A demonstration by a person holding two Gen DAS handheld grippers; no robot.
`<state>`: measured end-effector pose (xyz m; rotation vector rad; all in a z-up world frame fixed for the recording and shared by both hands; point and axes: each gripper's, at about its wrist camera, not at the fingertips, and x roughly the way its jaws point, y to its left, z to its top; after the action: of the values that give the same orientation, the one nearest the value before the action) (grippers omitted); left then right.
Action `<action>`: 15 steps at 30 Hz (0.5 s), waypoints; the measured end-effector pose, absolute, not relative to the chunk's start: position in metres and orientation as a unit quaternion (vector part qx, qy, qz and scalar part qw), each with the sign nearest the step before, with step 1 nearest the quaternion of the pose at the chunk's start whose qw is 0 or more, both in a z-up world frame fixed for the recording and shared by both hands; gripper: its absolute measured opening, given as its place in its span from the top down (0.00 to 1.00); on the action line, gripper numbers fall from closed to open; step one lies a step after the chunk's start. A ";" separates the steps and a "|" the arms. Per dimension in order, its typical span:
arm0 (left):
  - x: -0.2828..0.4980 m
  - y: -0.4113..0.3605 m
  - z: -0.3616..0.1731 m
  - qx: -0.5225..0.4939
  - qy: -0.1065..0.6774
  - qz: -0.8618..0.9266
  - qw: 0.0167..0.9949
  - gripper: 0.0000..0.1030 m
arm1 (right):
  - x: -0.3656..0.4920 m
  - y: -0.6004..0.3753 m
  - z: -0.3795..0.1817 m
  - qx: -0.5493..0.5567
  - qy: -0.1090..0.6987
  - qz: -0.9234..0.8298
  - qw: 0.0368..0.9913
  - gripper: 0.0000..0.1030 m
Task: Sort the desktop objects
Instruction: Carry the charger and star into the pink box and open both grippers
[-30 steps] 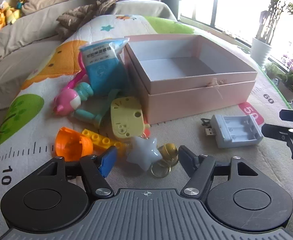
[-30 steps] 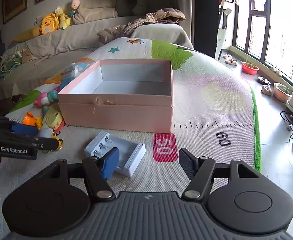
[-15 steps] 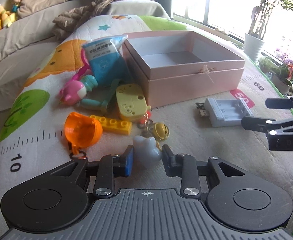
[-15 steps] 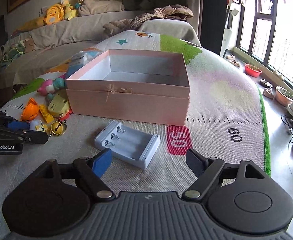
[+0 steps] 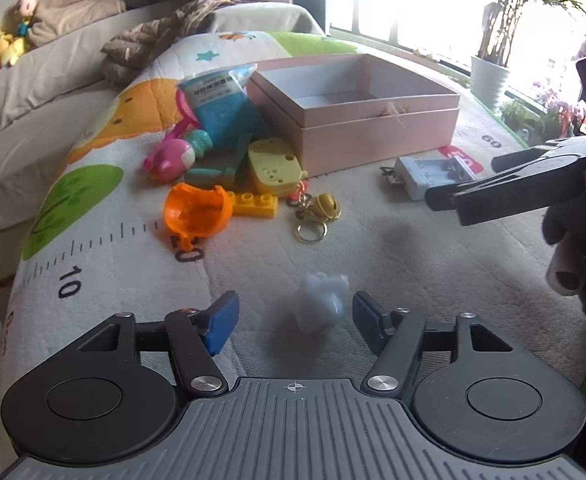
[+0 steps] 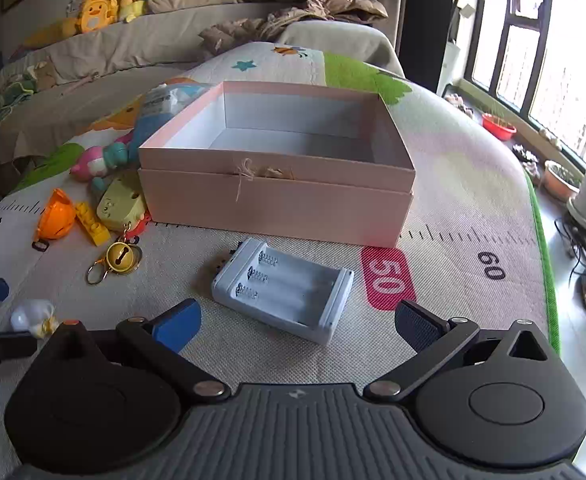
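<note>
My left gripper [image 5: 293,320] is open. A pale blue star toy [image 5: 320,303] sits between its fingers, blurred, touching neither; I cannot tell if it rests on the mat. It also shows in the right wrist view [image 6: 33,318]. My right gripper [image 6: 297,324] is open and empty, just short of a white battery holder [image 6: 283,294], also in the left wrist view [image 5: 433,174]. The open pink box [image 6: 277,184] stands behind it, empty.
Left of the box lie a gold bell keyring [image 5: 319,212], a yellow brick [image 5: 253,204], an orange cup [image 5: 195,214], a yellow tag [image 5: 275,166], a pink-teal toy [image 5: 173,154] and a blue packet [image 5: 217,110]. The mat's edge drops off at left.
My left gripper shut on the star toy, drew it back from the pile toward me, then opened and let go of it. My right gripper opened wider and moved nearer the battery holder.
</note>
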<state>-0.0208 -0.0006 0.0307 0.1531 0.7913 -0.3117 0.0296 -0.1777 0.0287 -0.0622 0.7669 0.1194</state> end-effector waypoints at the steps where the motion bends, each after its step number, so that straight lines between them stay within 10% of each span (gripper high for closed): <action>1: -0.021 -0.002 0.031 0.074 0.383 -0.153 0.908 0.28 | 0.034 -0.176 0.026 -0.020 0.381 0.057 0.923 0.00; 10: -0.020 -0.009 0.023 0.072 0.394 -0.153 0.903 0.29 | 0.052 -0.167 0.014 -0.022 0.377 0.066 0.924 0.12; 15: -0.021 -0.019 0.022 0.077 0.390 -0.163 0.903 0.57 | 0.042 -0.171 0.023 -0.033 0.376 0.094 0.921 0.23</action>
<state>-0.0213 -0.0191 0.0219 0.1590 0.8069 -0.3375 0.0418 -0.1712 0.0228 -0.0688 0.7730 0.1941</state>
